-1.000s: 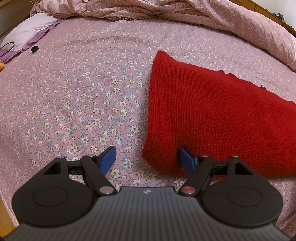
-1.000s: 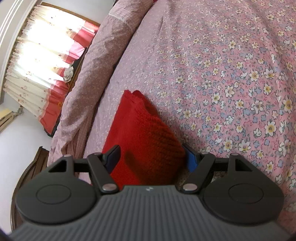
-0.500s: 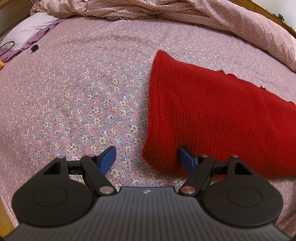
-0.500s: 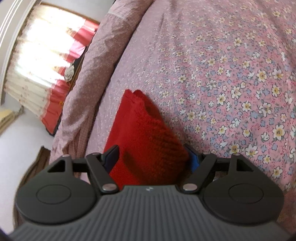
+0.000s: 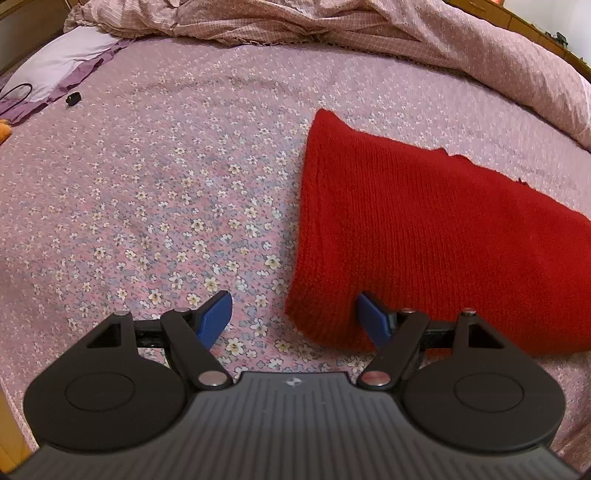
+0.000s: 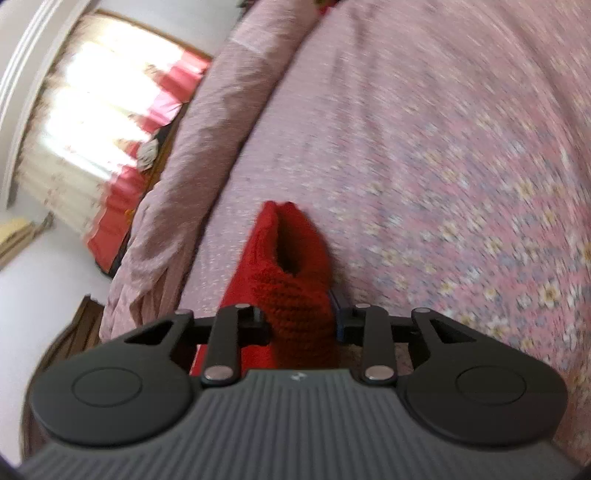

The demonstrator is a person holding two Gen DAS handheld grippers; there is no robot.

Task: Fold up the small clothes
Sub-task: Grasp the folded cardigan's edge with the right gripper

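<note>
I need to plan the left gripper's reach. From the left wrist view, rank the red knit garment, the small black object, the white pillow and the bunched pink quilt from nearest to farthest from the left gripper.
1. Red knit garment: its near corner lies between the left gripper's open fingers.
2. Small black object: far left on the sheet.
3. White pillow: just beyond it, top left.
4. Bunched pink quilt: along the top; too close to call against the pillow.

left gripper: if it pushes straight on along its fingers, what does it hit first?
Likely the near corner of the red knit garment, lying between the open left gripper fingers, then the floral bedsheet under it; depth is unclear.
</note>
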